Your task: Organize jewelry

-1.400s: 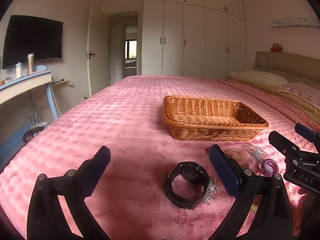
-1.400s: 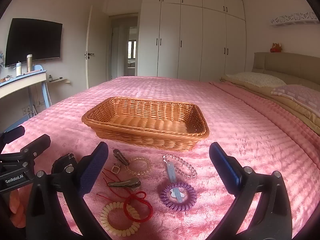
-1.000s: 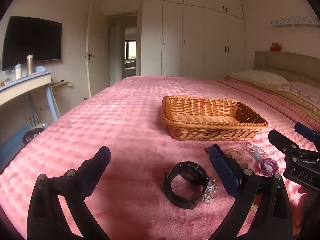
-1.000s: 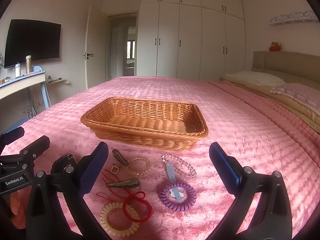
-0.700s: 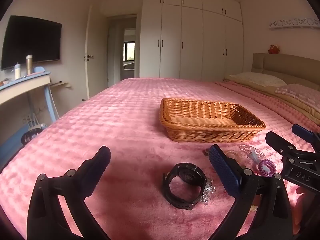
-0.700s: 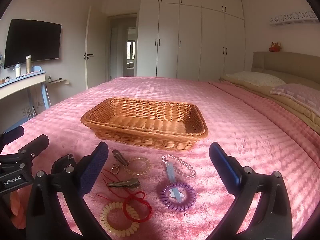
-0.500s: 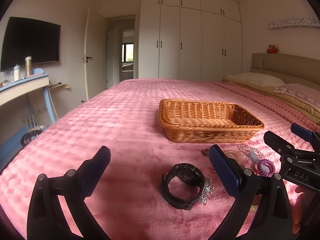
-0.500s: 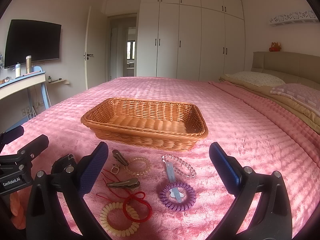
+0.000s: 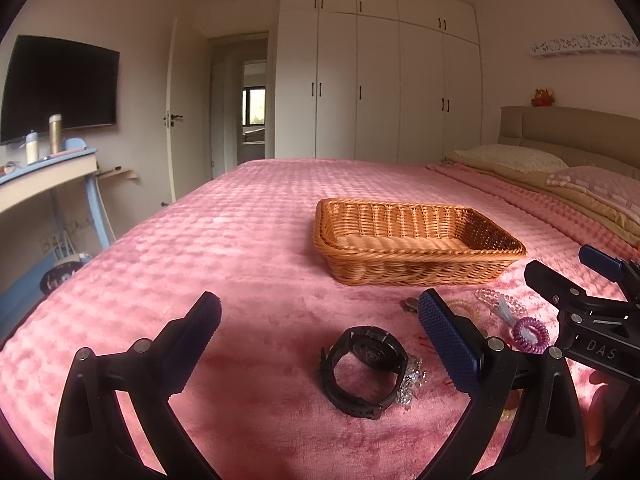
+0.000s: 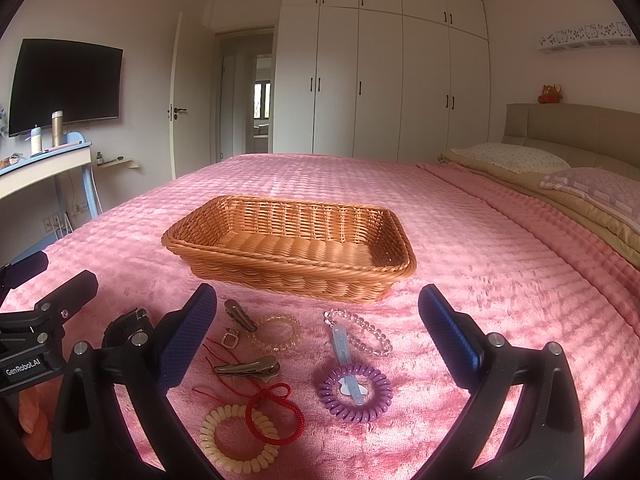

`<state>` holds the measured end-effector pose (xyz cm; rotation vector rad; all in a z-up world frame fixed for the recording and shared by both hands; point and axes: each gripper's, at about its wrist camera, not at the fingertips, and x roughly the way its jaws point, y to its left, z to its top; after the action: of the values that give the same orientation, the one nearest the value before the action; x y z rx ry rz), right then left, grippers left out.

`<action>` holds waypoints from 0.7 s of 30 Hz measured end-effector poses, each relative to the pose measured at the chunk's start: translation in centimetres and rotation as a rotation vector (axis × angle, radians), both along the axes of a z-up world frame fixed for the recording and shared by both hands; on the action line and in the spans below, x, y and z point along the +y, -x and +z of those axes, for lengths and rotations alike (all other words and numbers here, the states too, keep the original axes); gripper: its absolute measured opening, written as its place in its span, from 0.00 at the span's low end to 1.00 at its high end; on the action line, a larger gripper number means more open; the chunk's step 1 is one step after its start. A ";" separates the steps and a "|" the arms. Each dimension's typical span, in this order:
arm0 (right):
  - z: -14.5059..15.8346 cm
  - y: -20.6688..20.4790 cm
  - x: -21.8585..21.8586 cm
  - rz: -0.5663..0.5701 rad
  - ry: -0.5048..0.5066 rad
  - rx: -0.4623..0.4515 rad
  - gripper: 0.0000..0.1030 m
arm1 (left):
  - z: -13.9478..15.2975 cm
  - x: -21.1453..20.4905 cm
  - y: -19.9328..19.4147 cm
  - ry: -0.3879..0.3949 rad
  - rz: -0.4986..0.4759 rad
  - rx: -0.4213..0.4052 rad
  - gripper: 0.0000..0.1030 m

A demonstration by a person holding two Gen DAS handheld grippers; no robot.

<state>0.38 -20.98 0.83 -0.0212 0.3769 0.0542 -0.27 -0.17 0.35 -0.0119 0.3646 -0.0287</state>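
Observation:
An empty wicker basket (image 9: 416,240) (image 10: 296,248) sits on the pink bedspread. In front of it lie a black watch (image 9: 366,370), a purple coil band (image 10: 355,392) with a pale blue clip across it, a clear bead bracelet (image 10: 360,332), a cream coil band (image 10: 236,440), a red cord bracelet (image 10: 276,412), two metal hair clips (image 10: 248,368) and an amber bead bracelet (image 10: 278,332). My left gripper (image 9: 320,340) is open above the watch. My right gripper (image 10: 318,332) is open above the small pieces.
The pink bedspread (image 10: 500,248) stretches far behind the basket. Pillows (image 10: 516,160) and a headboard are at the right. A desk (image 9: 44,176) with bottles and a wall TV stand off the bed's left edge. White wardrobes line the far wall.
The left gripper's view has shifted slightly, so the basket and watch sit a little further left. The right gripper and all pieces on the bed have stayed put.

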 end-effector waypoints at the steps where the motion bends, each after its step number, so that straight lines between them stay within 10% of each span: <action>1: 0.0 0.0 0.0 0.000 0.000 0.000 0.94 | -0.1 0.1 0.0 0.001 0.001 -0.001 0.93; 21: 0.0 0.0 0.0 0.000 0.001 -0.001 0.94 | -0.1 0.4 0.1 0.003 0.004 0.007 0.93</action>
<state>0.43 -20.97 0.83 -0.0222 0.3759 0.0545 -0.36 0.21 0.22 -0.0157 0.3718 -0.0250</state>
